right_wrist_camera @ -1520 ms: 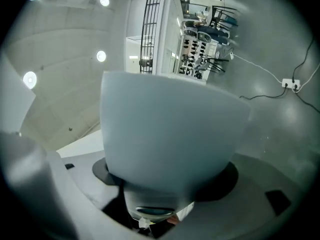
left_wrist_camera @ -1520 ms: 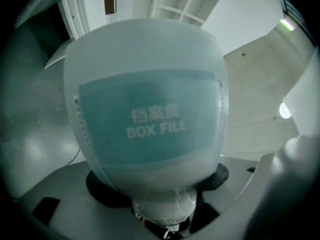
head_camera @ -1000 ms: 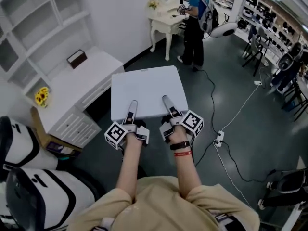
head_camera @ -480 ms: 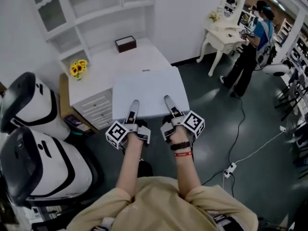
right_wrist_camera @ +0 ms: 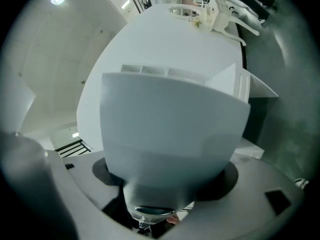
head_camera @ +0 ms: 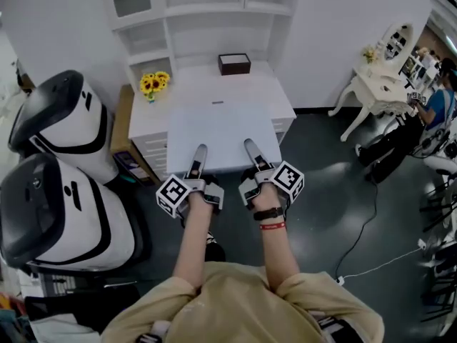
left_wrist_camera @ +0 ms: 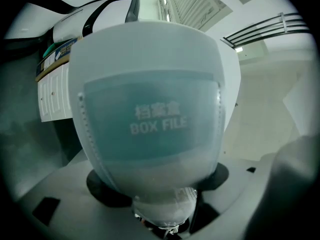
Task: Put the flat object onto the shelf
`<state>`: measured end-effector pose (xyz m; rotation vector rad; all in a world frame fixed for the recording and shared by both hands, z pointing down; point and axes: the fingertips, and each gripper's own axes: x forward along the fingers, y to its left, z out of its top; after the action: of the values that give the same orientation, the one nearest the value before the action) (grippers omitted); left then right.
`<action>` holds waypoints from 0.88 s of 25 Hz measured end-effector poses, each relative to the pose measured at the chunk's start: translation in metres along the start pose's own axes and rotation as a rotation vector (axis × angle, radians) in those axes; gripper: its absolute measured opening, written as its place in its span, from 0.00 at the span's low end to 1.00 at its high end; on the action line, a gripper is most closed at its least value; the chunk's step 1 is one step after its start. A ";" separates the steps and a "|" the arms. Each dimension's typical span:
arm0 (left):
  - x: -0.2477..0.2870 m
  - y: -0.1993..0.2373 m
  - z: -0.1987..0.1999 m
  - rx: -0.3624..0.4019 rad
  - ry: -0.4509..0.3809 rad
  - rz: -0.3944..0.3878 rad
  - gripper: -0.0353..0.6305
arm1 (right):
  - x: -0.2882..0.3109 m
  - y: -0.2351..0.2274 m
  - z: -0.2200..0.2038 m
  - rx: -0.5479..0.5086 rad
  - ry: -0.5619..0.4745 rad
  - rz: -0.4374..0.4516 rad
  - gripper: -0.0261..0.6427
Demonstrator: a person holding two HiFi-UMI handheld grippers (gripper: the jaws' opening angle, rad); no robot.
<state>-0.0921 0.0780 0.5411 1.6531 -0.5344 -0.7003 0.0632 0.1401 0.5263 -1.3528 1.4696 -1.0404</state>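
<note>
A flat white box file hangs level in front of me, over the front of a white cabinet. My left gripper and my right gripper are both shut on its near edge, one finger of each lying on top. The white shelf unit stands against the wall behind the cabinet, its compartments bare. In the left gripper view the file's label side fills the frame; in the right gripper view its plain white side does. The lower jaws are hidden under the file.
A brown box and a bunch of sunflowers sit on the cabinet top. Two large white-and-black pods stand at left. A white dressing table, a person and a floor cable are at right.
The view has swung so that the shelf and cabinet, earlier at the upper left, now lie straight ahead. Both grippers keep the same hold on the file.
</note>
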 end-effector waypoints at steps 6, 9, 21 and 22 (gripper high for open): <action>0.032 0.014 0.032 -0.006 -0.047 0.039 0.58 | 0.056 -0.006 0.005 0.009 0.044 -0.015 0.59; 0.048 0.019 0.058 0.002 -0.058 0.039 0.58 | 0.085 -0.010 0.000 0.008 0.056 -0.025 0.59; 0.105 0.018 0.095 0.016 -0.045 0.047 0.58 | 0.149 -0.007 0.019 0.037 0.043 -0.031 0.59; 0.109 0.019 0.097 0.016 -0.045 0.050 0.58 | 0.154 -0.008 0.020 0.043 0.044 -0.029 0.59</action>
<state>-0.0818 -0.0691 0.5315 1.6370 -0.6132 -0.6999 0.0784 -0.0145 0.5198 -1.3319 1.4552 -1.1214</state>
